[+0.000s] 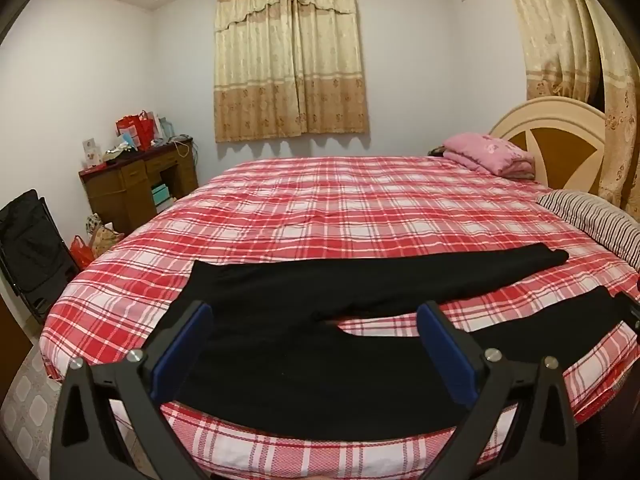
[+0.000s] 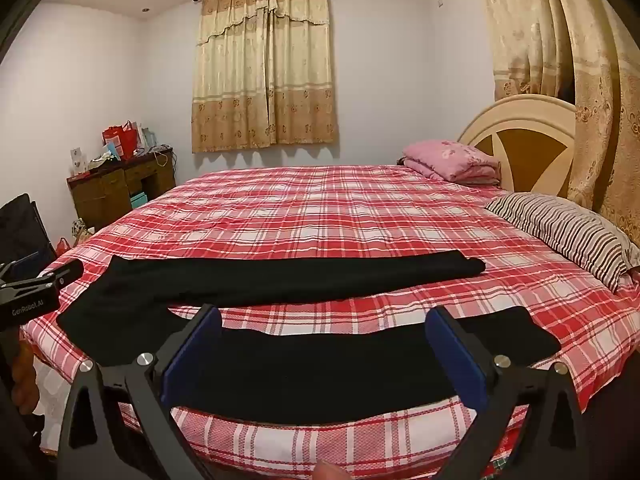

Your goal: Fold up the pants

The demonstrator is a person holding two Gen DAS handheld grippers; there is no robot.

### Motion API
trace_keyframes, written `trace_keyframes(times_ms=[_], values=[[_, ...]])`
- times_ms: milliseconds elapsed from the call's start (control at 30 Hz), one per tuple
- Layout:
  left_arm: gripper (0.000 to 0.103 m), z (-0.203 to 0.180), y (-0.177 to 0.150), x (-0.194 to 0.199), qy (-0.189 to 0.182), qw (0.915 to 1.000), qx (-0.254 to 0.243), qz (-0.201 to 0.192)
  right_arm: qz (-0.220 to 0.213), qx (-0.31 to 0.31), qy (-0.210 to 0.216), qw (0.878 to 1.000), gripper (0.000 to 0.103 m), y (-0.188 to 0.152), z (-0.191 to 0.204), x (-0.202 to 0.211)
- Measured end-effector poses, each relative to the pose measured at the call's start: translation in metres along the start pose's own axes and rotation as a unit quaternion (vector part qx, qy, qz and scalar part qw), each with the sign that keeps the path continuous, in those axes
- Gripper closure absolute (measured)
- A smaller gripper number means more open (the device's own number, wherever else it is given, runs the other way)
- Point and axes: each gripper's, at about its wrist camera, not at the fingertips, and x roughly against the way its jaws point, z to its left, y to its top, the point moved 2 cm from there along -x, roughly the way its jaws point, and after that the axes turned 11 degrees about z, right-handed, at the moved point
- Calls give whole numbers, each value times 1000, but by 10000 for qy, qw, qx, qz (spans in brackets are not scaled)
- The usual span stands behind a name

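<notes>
Black pants (image 1: 304,360) lie flat on the red plaid bed (image 1: 320,216), waist to the left, two legs spread apart to the right. My left gripper (image 1: 316,312) is open and empty, held over the seat and crotch of the pants near the bed's front edge. My right gripper (image 2: 324,316) is open and empty over the near leg (image 2: 320,364). The far leg (image 2: 320,276) stretches across behind it. The left gripper also shows at the left edge of the right wrist view (image 2: 40,284). The right gripper's tip shows at the right edge of the left wrist view (image 1: 630,308).
A striped pillow (image 2: 568,228) and folded pink bedding (image 2: 452,160) lie by the headboard (image 2: 524,140) at the right. A cluttered wooden desk (image 1: 136,180) and a black folding chair (image 1: 28,240) stand at the left. Curtains (image 1: 288,60) hang behind.
</notes>
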Motion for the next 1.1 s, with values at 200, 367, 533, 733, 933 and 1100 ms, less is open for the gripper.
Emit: trace_keyframes(times_ms=[200, 367, 533, 733, 933, 1100], values=[[0, 2, 1, -2, -12, 10000, 3, 17, 23, 28, 8, 10000, 1, -2, 1, -1], [0, 2, -1, -4, -15, 10000, -42, 5, 52, 40, 1, 10000, 1, -3, 1, -7], [0, 5, 0, -8, -33, 10000, -60, -12, 47, 54, 8, 10000, 1, -4, -2, -4], [0, -6, -3, -2, -14, 10000, -90, -32, 85, 72, -6, 9999, 1, -4, 2, -6], [0, -8, -2, -1, -17, 9999, -98, -45, 86, 74, -9, 9999, 1, -4, 3, -6], [0, -10, 0, 1, -17, 10000, -76, -62, 88, 79, -9, 9999, 1, -4, 3, -6]])
